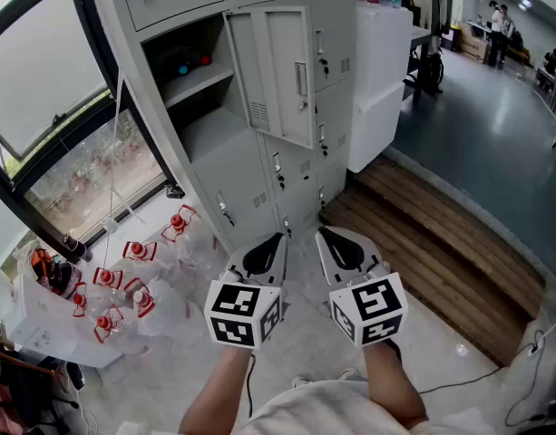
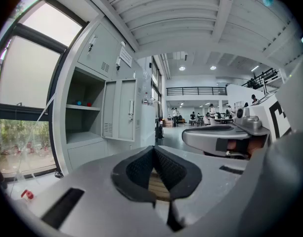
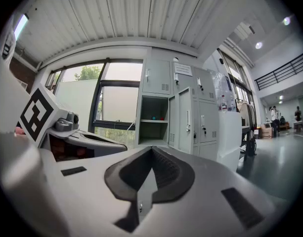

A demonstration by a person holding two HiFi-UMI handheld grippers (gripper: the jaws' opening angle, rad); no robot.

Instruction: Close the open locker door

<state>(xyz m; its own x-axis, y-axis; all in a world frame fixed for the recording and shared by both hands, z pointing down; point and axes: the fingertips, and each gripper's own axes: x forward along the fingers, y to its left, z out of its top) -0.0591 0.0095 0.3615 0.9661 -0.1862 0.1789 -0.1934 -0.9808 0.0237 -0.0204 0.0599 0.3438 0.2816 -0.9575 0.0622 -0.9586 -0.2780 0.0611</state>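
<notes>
The open locker (image 1: 209, 120) is looked down on steeply from head height; it is shared by both gripper views, aimed roughly level from lower, well back.

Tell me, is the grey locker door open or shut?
Open. The locker door stands swung out, and the compartment behind it shows its shelf with small coloured things.

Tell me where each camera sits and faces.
Head view: on the person's head, looking down at the open grey metal locker door; forearms, the left hand-held gripper and right hand-held gripper show.
Left gripper view: rides the left one, facing the door over shut jaws; the right one shows.
Right gripper view: rides the right one, facing the door; the left one shows.
All share that door.
</notes>
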